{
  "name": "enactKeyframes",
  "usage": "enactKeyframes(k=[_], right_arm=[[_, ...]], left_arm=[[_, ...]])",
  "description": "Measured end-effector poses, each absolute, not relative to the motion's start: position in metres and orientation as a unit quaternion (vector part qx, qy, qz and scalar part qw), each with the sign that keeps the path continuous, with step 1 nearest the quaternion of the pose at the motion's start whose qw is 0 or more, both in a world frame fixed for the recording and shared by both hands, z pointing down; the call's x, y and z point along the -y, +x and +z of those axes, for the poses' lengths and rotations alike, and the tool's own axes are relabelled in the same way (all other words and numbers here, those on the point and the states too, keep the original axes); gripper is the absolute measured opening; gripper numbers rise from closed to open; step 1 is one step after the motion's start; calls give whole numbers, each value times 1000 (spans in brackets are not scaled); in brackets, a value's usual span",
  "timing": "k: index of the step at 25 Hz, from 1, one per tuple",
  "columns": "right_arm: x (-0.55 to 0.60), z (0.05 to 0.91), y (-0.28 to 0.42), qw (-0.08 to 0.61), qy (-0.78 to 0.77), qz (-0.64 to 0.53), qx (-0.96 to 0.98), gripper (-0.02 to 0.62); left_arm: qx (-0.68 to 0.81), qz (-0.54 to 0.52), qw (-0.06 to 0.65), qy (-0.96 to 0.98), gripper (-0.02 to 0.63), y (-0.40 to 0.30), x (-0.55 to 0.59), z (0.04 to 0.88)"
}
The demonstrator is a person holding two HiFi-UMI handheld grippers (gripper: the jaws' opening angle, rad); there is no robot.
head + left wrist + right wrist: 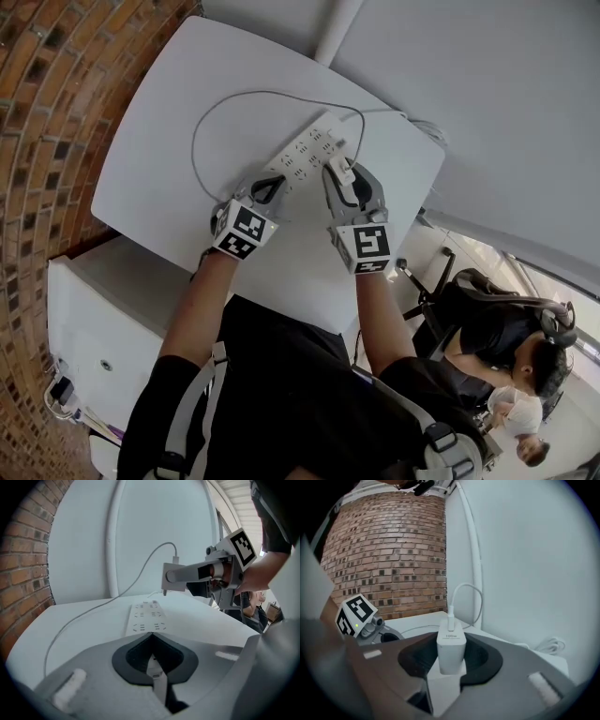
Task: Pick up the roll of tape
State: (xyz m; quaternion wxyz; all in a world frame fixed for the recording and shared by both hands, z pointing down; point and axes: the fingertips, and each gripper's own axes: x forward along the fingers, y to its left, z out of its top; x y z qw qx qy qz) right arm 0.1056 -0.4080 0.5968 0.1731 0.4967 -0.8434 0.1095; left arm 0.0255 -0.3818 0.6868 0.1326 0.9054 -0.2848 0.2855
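Note:
I see no roll of tape in any view. A white power strip lies on the round white table. My right gripper is shut on a white charger block, held a little above the strip's near end. A thin white cable runs from the block's top. My left gripper sits at the strip's left end, its jaws closed together with nothing between them. In the left gripper view the right gripper hangs above the strip.
A brick wall curves along the table's left side and a white pipe runs up the white wall behind. A coiled white cord lies at the table's far right. A white cabinet and a seated person are below the table.

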Motion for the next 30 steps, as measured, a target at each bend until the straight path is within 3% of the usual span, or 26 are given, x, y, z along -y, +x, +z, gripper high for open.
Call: enactKeyframes(k=[5,11,21,26,27,29,30], right_arm=[[381,622,148,140,526,223,809,141],[340,656,142,117,519,324,782,141],[314,685,115,115,489,414,759,143],[313,687,112,145,493,371,774,146],[314,689,113,156,498,361,773,159],[314,692,120,178,513,347,765,269],[313,693,125,185,523,341,759,282]], left_arm=[[292,281,128,905,3,23,382,689],[292,285,127,904,3,22,381,690],[286,279,125,908,3,20,383,686],[275,279,100,915,3,21,382,686],[272,279,98,916,5,21,382,685],[268,277,101,917,5,22,383,685],[265,276,104,918,5,22,382,685]])
